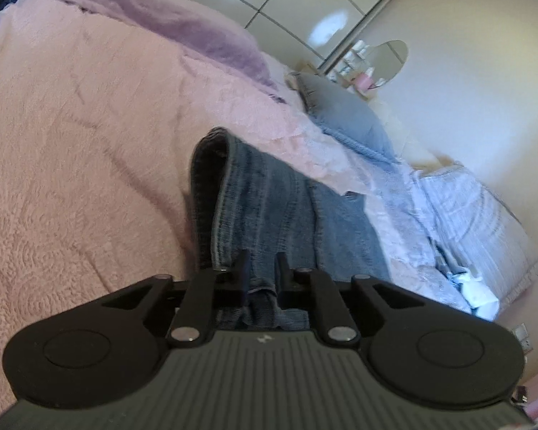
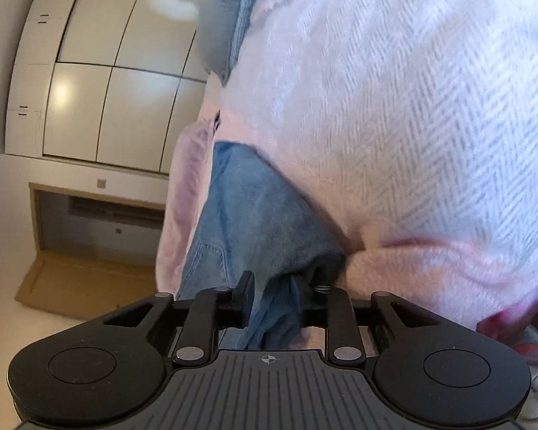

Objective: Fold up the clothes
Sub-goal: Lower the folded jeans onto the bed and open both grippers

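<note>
- Left gripper (image 1: 261, 263): we see its two black fingers clamped on a fold of the jeans (image 1: 265, 193), denim bunched between them and trailing back toward the gripper body.
- Right gripper (image 2: 279, 283): we see it likewise closed on another part of the jeans (image 2: 254, 215), a thick wad of blue cloth pinched between the fingers.
- Jeans: from the left wrist view the dark inner waistband curls upward beyond the fingers; the garment lies across the pink bedspread (image 1: 71, 125).
- Beyond the denim, we note a blue-grey pillow (image 1: 344, 114) on the bed, a purple blanket (image 1: 183, 25) farther back, and glossy wardrobe doors (image 2: 118, 71) behind.
- A white herringbone throw (image 2: 412, 89) covers the bed beside the jeans in the right wrist view.
</note>
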Tool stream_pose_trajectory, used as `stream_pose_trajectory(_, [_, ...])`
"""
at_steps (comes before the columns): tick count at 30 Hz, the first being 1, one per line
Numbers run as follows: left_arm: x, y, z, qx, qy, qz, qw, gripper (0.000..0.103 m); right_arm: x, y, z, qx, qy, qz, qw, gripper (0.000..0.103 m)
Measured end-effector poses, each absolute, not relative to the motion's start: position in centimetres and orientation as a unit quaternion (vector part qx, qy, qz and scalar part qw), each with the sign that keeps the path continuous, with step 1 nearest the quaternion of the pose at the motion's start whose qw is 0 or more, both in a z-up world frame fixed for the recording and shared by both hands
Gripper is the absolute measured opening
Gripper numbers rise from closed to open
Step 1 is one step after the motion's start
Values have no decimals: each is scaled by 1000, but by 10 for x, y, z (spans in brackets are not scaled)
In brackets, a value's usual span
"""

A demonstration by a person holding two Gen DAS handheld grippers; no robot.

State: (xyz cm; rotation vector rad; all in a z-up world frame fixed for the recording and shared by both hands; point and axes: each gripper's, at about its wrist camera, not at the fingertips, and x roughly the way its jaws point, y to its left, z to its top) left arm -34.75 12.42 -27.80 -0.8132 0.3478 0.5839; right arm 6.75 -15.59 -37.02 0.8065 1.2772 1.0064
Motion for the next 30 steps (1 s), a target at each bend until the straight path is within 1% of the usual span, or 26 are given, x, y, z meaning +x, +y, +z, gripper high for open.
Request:
stream_pose_trajectory(2, [-347,120,-276,-372,173,280,868,14,72,-152,-372,354,556,436,612,23])
stream_pose_trajectory(3, [-345,118,-277,-358,184,285,870,14,78,-150,-370,346,560,435,614,10])
stream_pose_trajectory(4, [-343,116,-280,-342,198,293,871,10,79,-146,-368,327,558,434,627,1])
stream_pose_trajectory(8, [-344,114,-290,-324,214,301,871,10,73,-135,-364,242,542,441,673,0])
stream_pose_trajectory(10, [-344,110,-283,-306,222,313,871,8,66,-133,-358,205,529,453,688,1])
stream_pose_trajectory(12, [-343,101,-270,-279,225,324,875,6,58,-133,-340,160,507,464,709,4])
stream_pose_trajectory(14, [-344,90,-255,-256,217,326,884,8,44,-137,-318,120,473,473,733,9])
stream_pose_trajectory(16, [-343,82,-245,-252,201,318,892,9,22,-142,-297,73,409,494,764,10])
stream_pose_trajectory(18, [-338,78,-243,-252,195,308,897,9,-2,-139,-288,31,358,514,779,10])
stream_pose_trajectory(20, [-326,78,-258,-239,225,321,888,10,-20,-121,-295,-12,333,533,778,11])
stream_pose_trajectory(21, [-319,79,-268,-230,245,331,882,10,-27,-111,-308,-44,329,532,779,12])
stream_pose_trajectory(22, [-314,81,-279,-226,261,345,873,12,-32,-104,-318,-69,328,530,779,15])
stream_pose_trajectory(25, [-316,76,-273,-231,259,361,865,12,-33,-103,-326,-84,354,512,778,15])
stream_pose_trajectory(26, [-317,74,-268,-233,257,364,864,11,-33,-105,-326,-87,361,507,778,15])
stream_pose_trajectory(30, [-322,62,-250,-237,256,374,859,12,-41,-127,-298,-69,354,501,787,15])
